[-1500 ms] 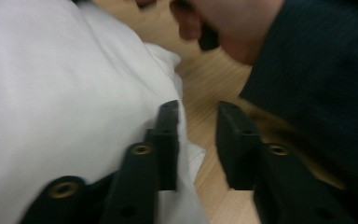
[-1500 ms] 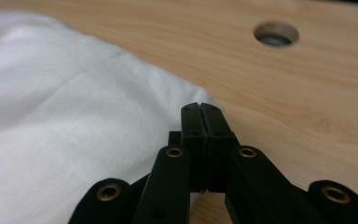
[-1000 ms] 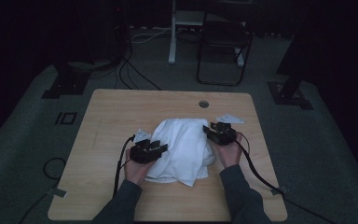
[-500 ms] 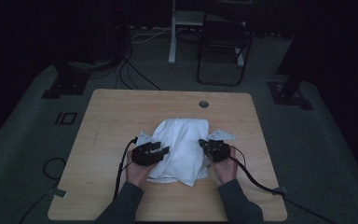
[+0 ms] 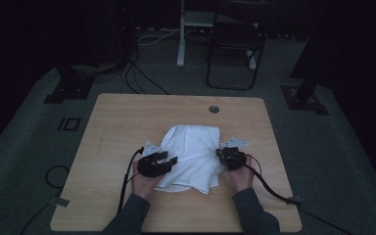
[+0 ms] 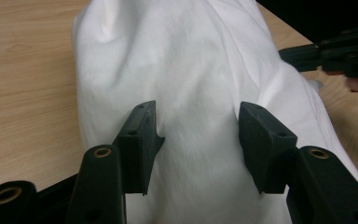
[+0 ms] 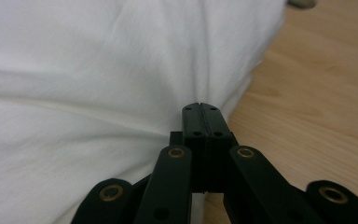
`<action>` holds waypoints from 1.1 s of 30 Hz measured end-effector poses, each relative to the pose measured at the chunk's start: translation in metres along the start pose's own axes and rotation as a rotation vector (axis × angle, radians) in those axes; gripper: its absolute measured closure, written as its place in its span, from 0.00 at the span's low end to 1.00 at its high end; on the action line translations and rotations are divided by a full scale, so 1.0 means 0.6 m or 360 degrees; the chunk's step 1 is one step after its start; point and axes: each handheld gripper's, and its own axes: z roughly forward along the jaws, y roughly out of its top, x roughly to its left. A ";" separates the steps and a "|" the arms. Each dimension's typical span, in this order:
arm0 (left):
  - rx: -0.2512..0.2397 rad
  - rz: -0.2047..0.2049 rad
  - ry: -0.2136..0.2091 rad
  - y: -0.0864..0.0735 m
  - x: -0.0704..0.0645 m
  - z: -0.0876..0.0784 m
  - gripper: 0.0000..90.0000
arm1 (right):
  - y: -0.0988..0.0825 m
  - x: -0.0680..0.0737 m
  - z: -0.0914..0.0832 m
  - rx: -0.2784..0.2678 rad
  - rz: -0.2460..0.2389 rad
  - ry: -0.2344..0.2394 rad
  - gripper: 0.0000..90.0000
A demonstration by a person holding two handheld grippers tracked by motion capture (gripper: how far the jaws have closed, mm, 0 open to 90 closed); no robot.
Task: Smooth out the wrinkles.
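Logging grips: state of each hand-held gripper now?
Left hand-held gripper: open over the white cloth.
Right hand-held gripper: shut, at the cloth's edge.

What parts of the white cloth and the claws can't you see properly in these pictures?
- High view: the white cloth is small and dim, so its folds and what kind of cloth it is can't be told.
- Right gripper view: the right claw is shut at the cloth's edge; the black jaws hide whether fabric is pinched.
- Left gripper view: the left claw stands open over the cloth; the bottom edge cuts off the near cloth.
- High view: the table under the cloth is hidden.
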 end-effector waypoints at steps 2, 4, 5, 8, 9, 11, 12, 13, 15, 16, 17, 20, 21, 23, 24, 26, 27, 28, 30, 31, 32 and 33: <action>-0.0004 -0.0010 0.0002 -0.009 -0.001 -0.001 0.53 | 0.000 0.002 0.017 0.0048 -0.0006 0.0019 1.00; -0.0014 -0.0001 0.0038 -0.015 -0.002 -0.001 0.52 | 0.002 0.005 0.033 0.0068 0.0000 0.0058 1.00; -0.0019 -0.0002 0.0048 -0.017 -0.001 -0.001 0.52 | 0.003 0.008 0.040 0.0058 0.0004 0.0076 1.00; -0.0015 0.0010 0.0089 -0.018 0.004 0.003 0.50 | 0.013 0.014 0.057 0.0045 0.0031 0.0081 0.99; -0.0017 0.0027 0.0117 -0.017 0.006 0.005 0.49 | 0.018 0.016 0.063 0.0029 0.0034 0.0092 0.99; -0.0025 0.0031 0.0160 -0.013 0.010 0.008 0.49 | 0.028 0.017 0.075 0.0014 0.0037 0.0112 0.95; -0.0030 0.0028 0.0190 -0.009 0.016 0.010 0.49 | 0.032 0.017 0.077 0.0002 0.0046 0.0105 0.88; -0.0036 0.0018 0.0211 -0.006 0.022 0.012 0.48 | 0.039 0.014 0.079 -0.0030 0.0069 0.0103 0.81; -0.0048 -0.0013 0.0237 -0.001 0.031 0.014 0.48 | 0.045 0.009 0.070 -0.0092 0.0125 0.0095 0.68; -0.0057 -0.0037 0.0247 0.002 0.037 0.016 0.49 | 0.047 0.008 0.060 -0.0141 0.0139 0.0091 0.63; -0.0057 -0.0047 0.0247 0.003 0.039 0.017 0.48 | 0.046 0.009 0.044 -0.0223 0.0154 0.0089 0.57; -0.0067 -0.0071 0.0247 0.005 0.042 0.020 0.49 | 0.034 0.021 0.007 -0.0365 0.0142 0.0074 0.50; -0.0068 -0.0070 0.0247 0.005 0.040 0.020 0.49 | 0.025 0.027 0.001 -0.0374 0.0141 0.0098 0.49; -0.0071 -0.0068 0.0250 0.005 0.038 0.020 0.49 | 0.008 0.044 -0.001 -0.0340 0.0073 0.0126 0.48; -0.0073 -0.0069 0.0256 0.004 0.037 0.021 0.49 | 0.004 0.048 0.003 -0.0308 0.0034 0.0138 0.48; -0.0075 -0.0067 0.0256 0.005 0.036 0.022 0.49 | 0.000 0.054 0.023 -0.0196 -0.0030 0.0067 0.49; -0.0078 -0.0069 0.0259 0.005 0.036 0.023 0.49 | 0.001 0.050 0.033 -0.0165 0.0011 0.0086 0.49; -0.0075 -0.0059 0.0267 0.006 0.037 0.025 0.49 | 0.002 0.044 0.043 -0.0146 0.0042 0.0106 0.49; -0.0086 -0.0056 0.0286 0.008 0.038 0.030 0.49 | 0.007 0.039 0.061 -0.0121 0.0061 0.0091 0.50; -0.0089 -0.0057 0.0302 0.010 0.040 0.032 0.49 | 0.010 0.037 0.069 -0.0110 0.0079 0.0101 0.50; -0.0096 -0.0067 0.0317 0.012 0.042 0.035 0.49 | 0.014 0.036 0.077 -0.0105 0.0085 0.0105 0.50; -0.0101 -0.0080 0.0330 0.014 0.045 0.036 0.49 | 0.018 0.036 0.082 -0.0106 0.0082 0.0100 0.50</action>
